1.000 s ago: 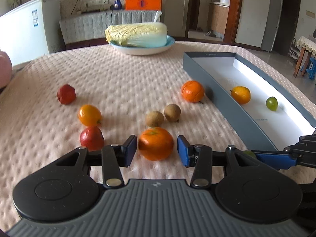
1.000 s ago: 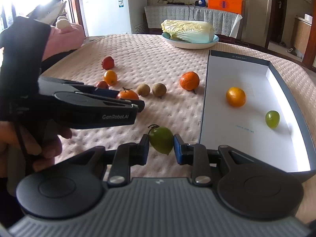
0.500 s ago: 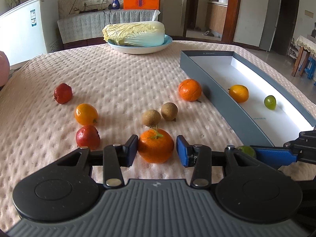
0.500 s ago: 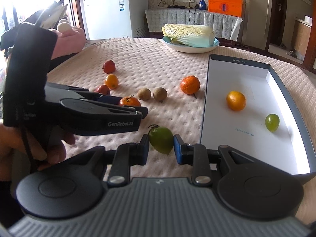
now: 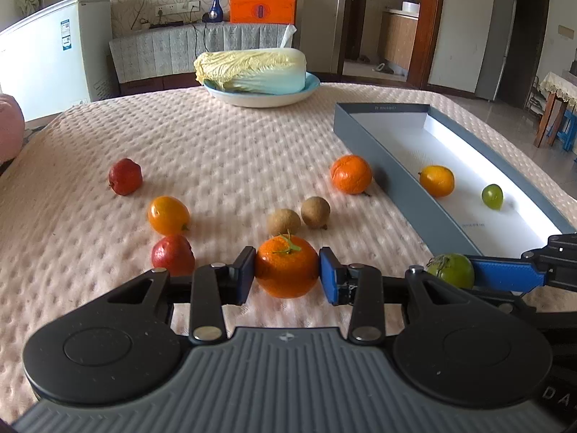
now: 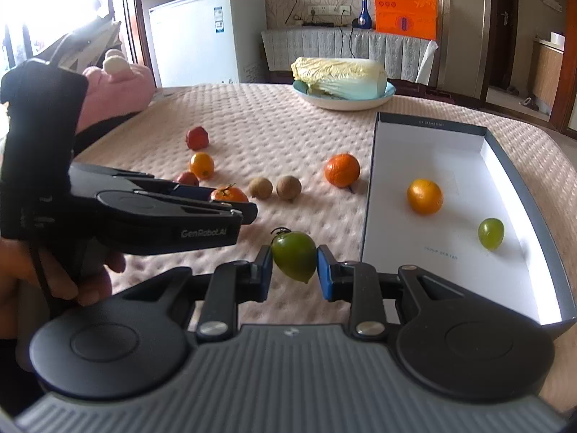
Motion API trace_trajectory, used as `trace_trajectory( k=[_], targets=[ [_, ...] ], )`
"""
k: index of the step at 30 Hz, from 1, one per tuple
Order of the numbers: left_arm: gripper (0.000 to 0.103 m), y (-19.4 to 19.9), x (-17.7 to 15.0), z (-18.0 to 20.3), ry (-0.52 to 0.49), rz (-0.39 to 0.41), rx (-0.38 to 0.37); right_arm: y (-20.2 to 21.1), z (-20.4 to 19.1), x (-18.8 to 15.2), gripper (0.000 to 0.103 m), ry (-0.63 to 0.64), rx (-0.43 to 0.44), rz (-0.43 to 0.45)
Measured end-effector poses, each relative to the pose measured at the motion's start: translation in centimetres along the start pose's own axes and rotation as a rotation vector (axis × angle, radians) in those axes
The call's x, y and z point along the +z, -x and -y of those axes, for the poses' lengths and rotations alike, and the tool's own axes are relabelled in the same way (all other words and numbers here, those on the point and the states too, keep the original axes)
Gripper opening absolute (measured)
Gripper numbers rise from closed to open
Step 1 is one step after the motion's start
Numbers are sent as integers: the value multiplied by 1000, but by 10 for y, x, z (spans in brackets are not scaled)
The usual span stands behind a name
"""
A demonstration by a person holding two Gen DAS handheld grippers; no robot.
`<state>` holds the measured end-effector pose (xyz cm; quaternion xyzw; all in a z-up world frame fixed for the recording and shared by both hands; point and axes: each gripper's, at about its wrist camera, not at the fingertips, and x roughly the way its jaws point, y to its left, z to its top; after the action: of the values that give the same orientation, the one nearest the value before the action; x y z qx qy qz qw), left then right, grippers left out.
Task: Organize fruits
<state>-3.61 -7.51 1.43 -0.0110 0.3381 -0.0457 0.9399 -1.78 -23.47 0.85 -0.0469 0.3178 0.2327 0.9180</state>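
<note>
the stemmed mandarin sits on the quilted table cover, nearest of the loose fruit, and the left gripper has just been closing on it: a second ago the blue pads stood clear on both sides, now they press its flanks, so by the look of it this fruit is secured and ready to lift toward the grey box. it is squat and near round, with no real long axis; its green stem points up and slightly away from the camera. just beyond it lie two brown longans, with a red fruit to the left. the right gripper is clamped on a green tomato, held just left of the box's near corner, long axis roughly vertical, stem up-left and tip down. inside the box already rest an orange fruit and a green grape, so sorting is partly done, with several pieces left outside.
</note>
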Motion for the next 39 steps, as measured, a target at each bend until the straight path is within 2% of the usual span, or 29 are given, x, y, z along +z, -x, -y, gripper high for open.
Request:
trace_trajectory(
  k=[15, 22, 27, 34, 39],
  targets=[
    [44, 9, 10, 6, -3, 30, -12, 15, 14, 8, 30, -36, -1, 70],
    [44, 9, 20, 16, 3, 52, -48, 18, 25, 16, 30, 5, 3, 60],
    [44, 5, 26, 27, 3, 61, -77, 16, 44, 18, 30, 46, -48, 36],
    [44, -3, 33, 45, -14, 73, -116, 16, 69, 10, 30, -77, -96, 29],
    [44, -13, 38, 60, -42, 77, -139, 17, 75, 7, 30, -92, -107, 9]
  ],
)
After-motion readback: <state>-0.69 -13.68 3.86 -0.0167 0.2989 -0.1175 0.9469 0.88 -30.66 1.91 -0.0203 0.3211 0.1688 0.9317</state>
